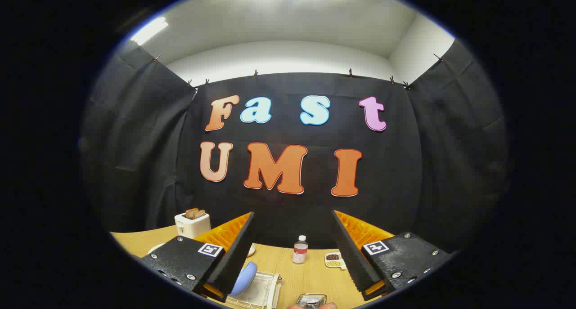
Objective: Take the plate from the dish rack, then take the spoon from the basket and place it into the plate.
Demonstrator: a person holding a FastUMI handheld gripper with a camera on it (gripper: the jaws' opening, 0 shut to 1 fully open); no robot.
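Observation:
My gripper (292, 213) is open, its two fingers spread wide and held well above the wooden table (310, 275) with nothing between them. Low by the left finger, a light blue plate (245, 277) stands on edge in a white dish rack (266, 291); the finger hides part of the plate. Just right of the rack, close under the gripper, the top of a small wire basket (311, 299) shows with something shiny in it; I cannot tell whether that is the spoon.
A clear bottle with a white cap (300, 249) stands on the table between the fingers, farther off. A small dish of beans (334, 259) lies to its right. A white toaster with bread (192, 223) stands beyond the left finger.

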